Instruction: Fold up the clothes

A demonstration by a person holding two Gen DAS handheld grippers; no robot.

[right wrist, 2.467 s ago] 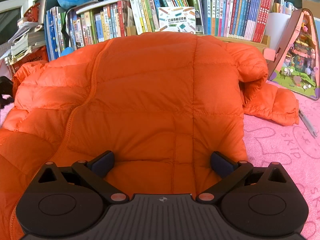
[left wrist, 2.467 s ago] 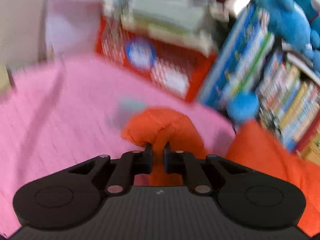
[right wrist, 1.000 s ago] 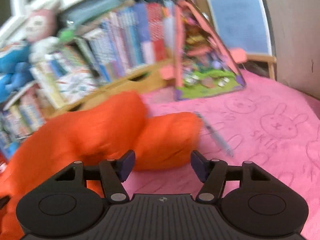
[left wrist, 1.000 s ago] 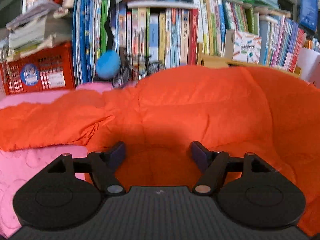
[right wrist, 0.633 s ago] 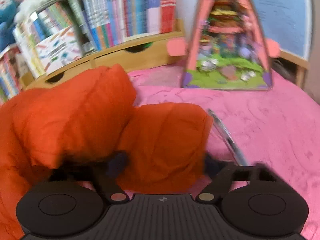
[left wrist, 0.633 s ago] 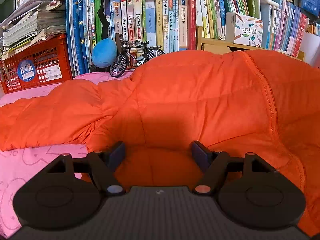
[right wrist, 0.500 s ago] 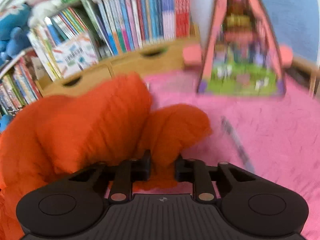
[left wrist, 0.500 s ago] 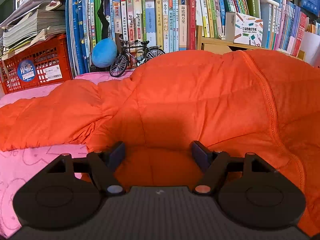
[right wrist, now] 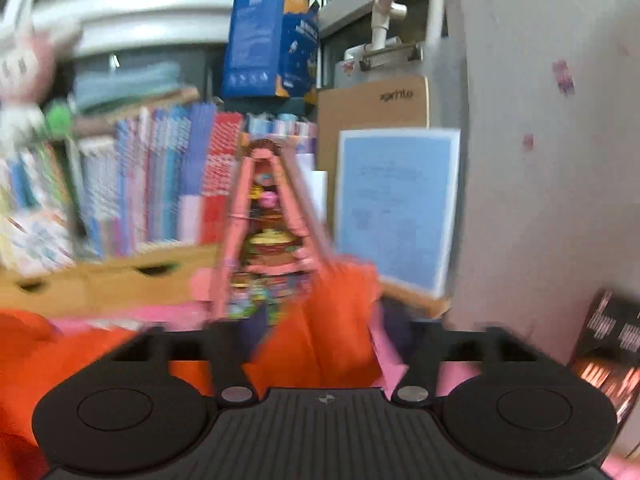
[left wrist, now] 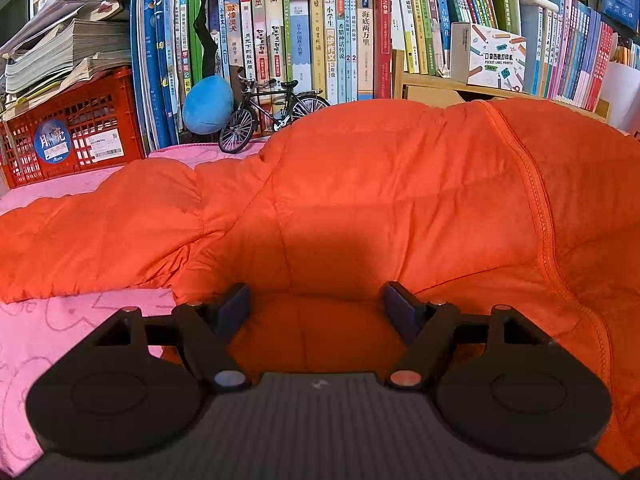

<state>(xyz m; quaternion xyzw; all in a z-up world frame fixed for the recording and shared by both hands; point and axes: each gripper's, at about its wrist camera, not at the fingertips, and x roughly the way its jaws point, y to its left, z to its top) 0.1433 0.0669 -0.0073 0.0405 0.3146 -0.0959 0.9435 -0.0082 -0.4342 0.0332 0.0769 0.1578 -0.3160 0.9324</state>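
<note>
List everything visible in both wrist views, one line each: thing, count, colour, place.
puffer jacket: one, orange, spread on the pink cloth
pink cloth: one, pink, under the jacket
crate: one, red, far left
model bicycle: one, black, before the books
ball: one, blue, beside the bicycle
books: many, mixed colours, upright at back
label printer box: one, white, on wooden shelf
toy house: one, pink, right view, blurred
left gripper: open over the jacket
right gripper: jaws opening, jacket fabric between them
</note>
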